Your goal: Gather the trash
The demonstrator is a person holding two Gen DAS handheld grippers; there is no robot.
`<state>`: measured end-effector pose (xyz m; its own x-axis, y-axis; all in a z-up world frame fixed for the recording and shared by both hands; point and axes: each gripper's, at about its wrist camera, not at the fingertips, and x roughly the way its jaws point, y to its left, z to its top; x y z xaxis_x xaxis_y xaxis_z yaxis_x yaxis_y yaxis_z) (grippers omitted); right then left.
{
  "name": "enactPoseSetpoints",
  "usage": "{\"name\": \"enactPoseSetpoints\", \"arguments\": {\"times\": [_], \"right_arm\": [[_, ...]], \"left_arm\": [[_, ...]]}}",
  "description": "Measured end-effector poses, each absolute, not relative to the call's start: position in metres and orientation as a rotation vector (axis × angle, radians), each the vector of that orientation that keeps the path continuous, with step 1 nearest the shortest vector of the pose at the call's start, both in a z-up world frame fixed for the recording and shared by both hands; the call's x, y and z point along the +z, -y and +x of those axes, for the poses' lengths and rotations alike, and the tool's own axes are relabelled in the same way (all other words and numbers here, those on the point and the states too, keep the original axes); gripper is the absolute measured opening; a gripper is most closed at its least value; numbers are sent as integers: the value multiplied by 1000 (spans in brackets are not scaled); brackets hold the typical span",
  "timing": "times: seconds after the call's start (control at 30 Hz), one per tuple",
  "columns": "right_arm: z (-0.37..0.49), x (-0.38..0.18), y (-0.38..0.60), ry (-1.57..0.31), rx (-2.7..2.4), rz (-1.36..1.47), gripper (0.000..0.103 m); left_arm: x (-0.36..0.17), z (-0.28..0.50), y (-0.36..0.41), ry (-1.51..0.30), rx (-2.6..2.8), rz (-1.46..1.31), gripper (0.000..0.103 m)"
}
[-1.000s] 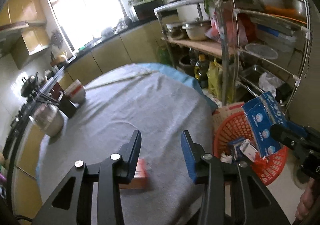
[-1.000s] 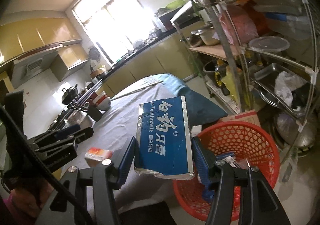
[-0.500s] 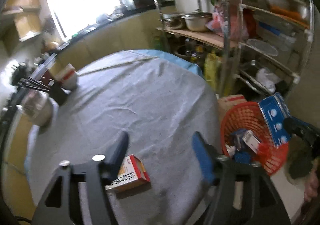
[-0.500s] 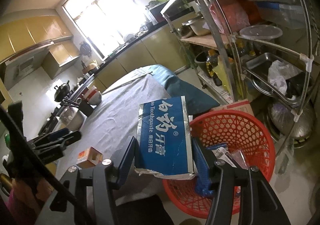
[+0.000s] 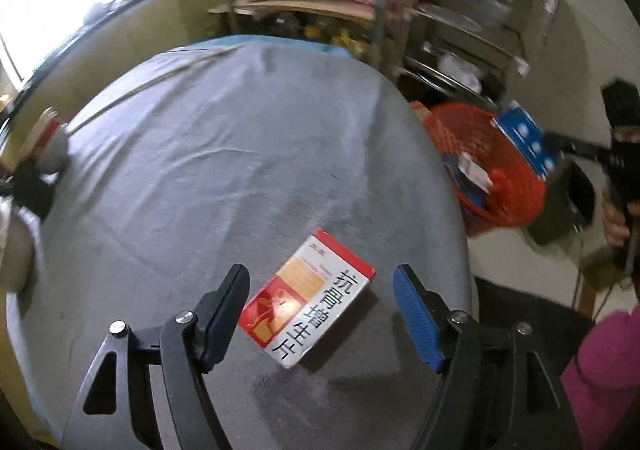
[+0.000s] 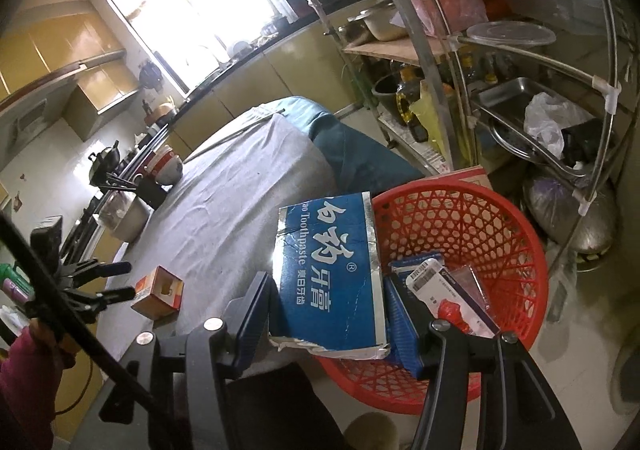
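A small red-and-white carton (image 5: 308,302) lies flat on the grey tablecloth (image 5: 224,169) near the table's front edge. My left gripper (image 5: 320,282) points down over it. Its jaws are opening and straddle the carton without touching it. In the right wrist view the same carton (image 6: 158,292) sits by the left gripper (image 6: 116,282). My right gripper (image 6: 328,290) is shut on a blue toothpaste box (image 6: 328,274), held over the near rim of a red basket (image 6: 520,242). The basket (image 5: 480,153) stands on the floor beside the table and holds several packets.
A metal shelf rack (image 6: 480,49) full of pots and bags stands behind the basket. A cardboard box (image 6: 472,175) sits against the basket's far side. Bowls (image 6: 166,165) and a steel pot (image 6: 124,213) stand on the table's far left. A person's pink sleeve (image 5: 600,378) is at lower right.
My left gripper swung down over the small carton and its jaws spread wider, so the carton now lies between them. The right gripper with the blue box sank slightly toward the basket.
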<state>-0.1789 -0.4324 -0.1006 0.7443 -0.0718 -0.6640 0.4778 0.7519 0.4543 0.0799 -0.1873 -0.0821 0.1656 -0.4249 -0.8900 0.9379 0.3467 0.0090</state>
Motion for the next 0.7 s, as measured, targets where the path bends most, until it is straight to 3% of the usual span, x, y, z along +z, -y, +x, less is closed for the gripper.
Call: {"name": "enactPoseSetpoints", "arguments": {"times": [0.43, 0.7], "right_arm": [[-169, -97, 427, -698, -352, 647, 59], [-154, -100, 417, -716, -328, 629, 59]], "left_arm": [[-120, 96, 193, -984, -1135, 729, 75], [-119, 95, 189, -957, -1030, 653, 53]]}}
